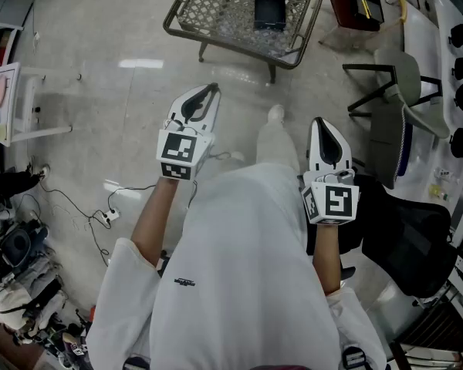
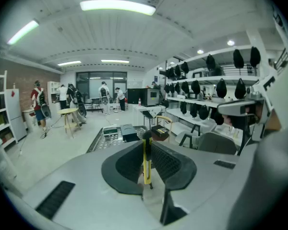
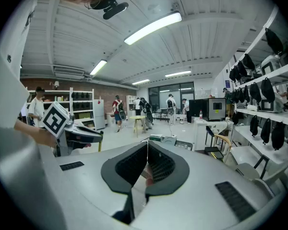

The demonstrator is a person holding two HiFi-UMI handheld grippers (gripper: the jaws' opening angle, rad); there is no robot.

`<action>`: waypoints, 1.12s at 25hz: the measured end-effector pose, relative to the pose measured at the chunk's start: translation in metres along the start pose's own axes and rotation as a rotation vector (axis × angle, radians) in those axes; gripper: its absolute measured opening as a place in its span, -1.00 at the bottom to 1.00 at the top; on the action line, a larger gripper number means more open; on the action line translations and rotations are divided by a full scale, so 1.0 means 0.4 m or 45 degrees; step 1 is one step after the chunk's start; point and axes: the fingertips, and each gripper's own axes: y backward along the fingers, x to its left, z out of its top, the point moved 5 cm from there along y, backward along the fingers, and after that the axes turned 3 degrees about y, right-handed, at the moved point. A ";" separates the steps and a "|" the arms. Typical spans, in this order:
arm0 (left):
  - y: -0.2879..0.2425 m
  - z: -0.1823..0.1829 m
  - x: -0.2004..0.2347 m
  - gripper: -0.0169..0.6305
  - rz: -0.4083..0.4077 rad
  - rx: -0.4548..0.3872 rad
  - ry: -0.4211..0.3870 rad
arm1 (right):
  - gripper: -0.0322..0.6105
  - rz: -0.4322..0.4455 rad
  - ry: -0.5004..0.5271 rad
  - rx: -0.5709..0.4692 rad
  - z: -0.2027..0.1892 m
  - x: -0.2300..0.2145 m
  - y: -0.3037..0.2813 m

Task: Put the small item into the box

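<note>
Grey polished workshop floor [image 1: 100, 83] underfoot. Left tongs [image 2: 147, 140] clamped on one thin yellow strip [image 2: 145, 169], upright between pads. Right tongs [image 3: 147, 147] pressed together, nothing nameable inside. Probably light, stiff, slippery plastic; prone to pivoting, so best gripped mid-length on flat faces. Ahead: one mesh rack [image 1: 187, 31] carrying one dark box [image 1: 268, 8], well apart from strip. Not yet boxed; carry needed first. Count: one item, two tongs, one rack, one box seen clearly. Far back: several people, too small to count.
</note>
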 end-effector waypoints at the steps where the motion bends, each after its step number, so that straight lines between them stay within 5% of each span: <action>1: 0.031 -0.004 -0.008 -0.80 0.025 -0.014 0.023 | -0.89 0.010 -0.003 -0.002 -0.005 0.011 0.009; 12: 0.150 0.013 -0.109 -0.80 0.119 -0.097 0.134 | -0.89 0.151 0.027 -0.054 0.014 0.038 0.029; 28: 0.071 0.083 -0.240 -0.80 0.174 -0.135 0.110 | -0.89 0.139 -0.107 -0.134 -0.004 -0.161 0.040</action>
